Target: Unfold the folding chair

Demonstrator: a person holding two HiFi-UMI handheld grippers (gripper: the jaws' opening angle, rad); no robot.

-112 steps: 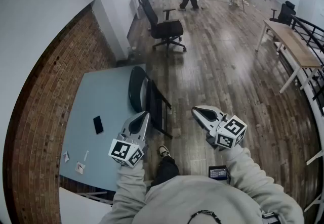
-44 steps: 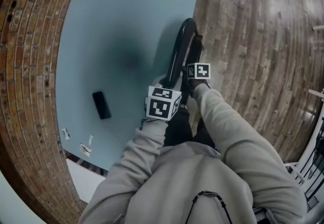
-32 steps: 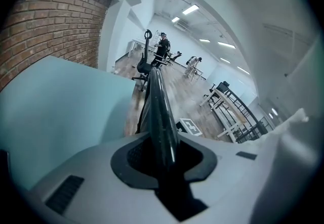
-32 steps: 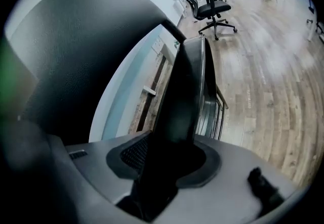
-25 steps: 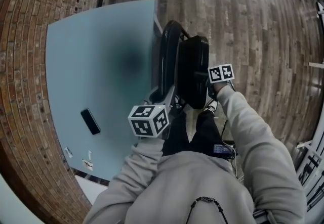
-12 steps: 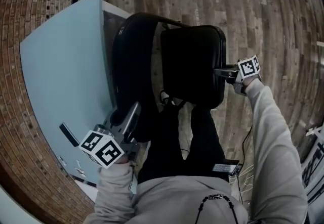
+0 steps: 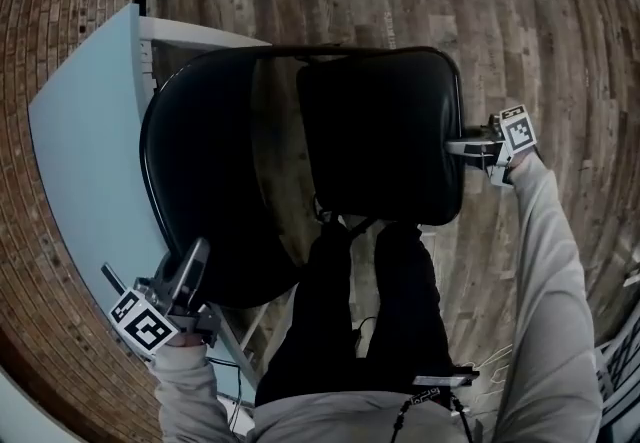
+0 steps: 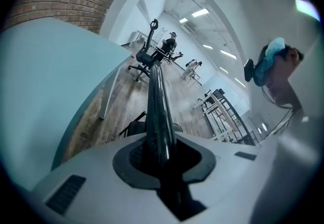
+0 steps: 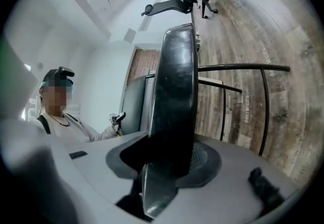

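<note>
The black folding chair stands spread in front of me in the head view, its backrest (image 7: 200, 181) at the left and its seat (image 7: 380, 141) at the right. My left gripper (image 7: 190, 271) sits at the backrest's lower left rim. In the left gripper view the thin black frame tube (image 8: 158, 106) runs straight between the jaws of the left gripper (image 8: 161, 157); they have just been closing and now clamp it. My right gripper (image 7: 470, 146) is shut on the seat's right edge. In the right gripper view the seat's rim (image 9: 174, 101) fills the gap of the right gripper (image 9: 169, 162).
A light blue table (image 7: 80, 161) stands against the chair's left side, with a brick wall (image 7: 40, 351) beyond it. Wooden floor (image 7: 520, 21) lies to the right and ahead. My legs (image 7: 360, 311) are just behind the seat. An office chair (image 8: 147, 58) stands far off.
The seat has swung out to the right, away from the backrest, and the chair now stands wide. My right gripper went right with the seat; my left gripper sank down and left on the backrest.
</note>
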